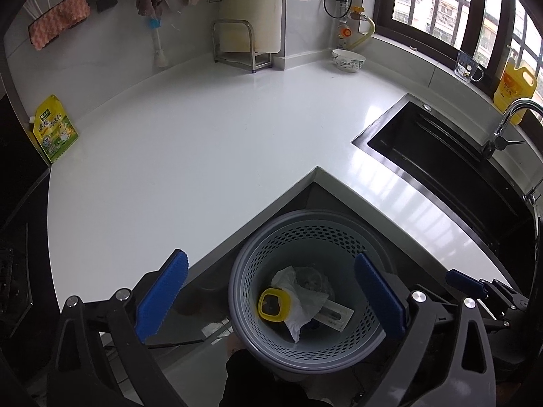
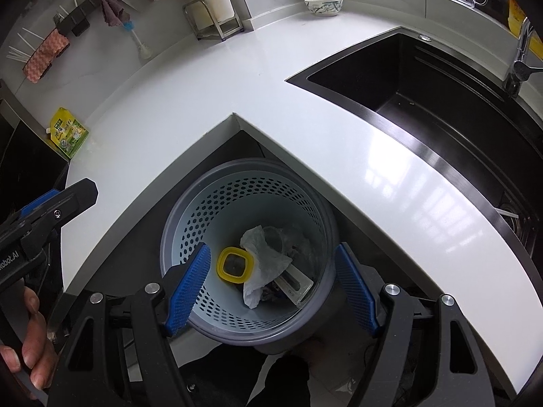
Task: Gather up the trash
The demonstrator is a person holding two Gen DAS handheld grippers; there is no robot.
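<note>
A grey perforated waste basket stands on the floor in the inner corner of the white L-shaped counter. It holds a yellow-rimmed square lid, crumpled white paper, clear plastic and a flat white packet. My left gripper is open and empty above the basket and counter edge. My right gripper is open and empty, straddling the basket. A yellow-green pouch lies at the counter's far left.
A black sink with a faucet is on the right. A bowl, a steel rack, a clear cup and a yellow oil jug stand along the back. Cloths hang on the wall.
</note>
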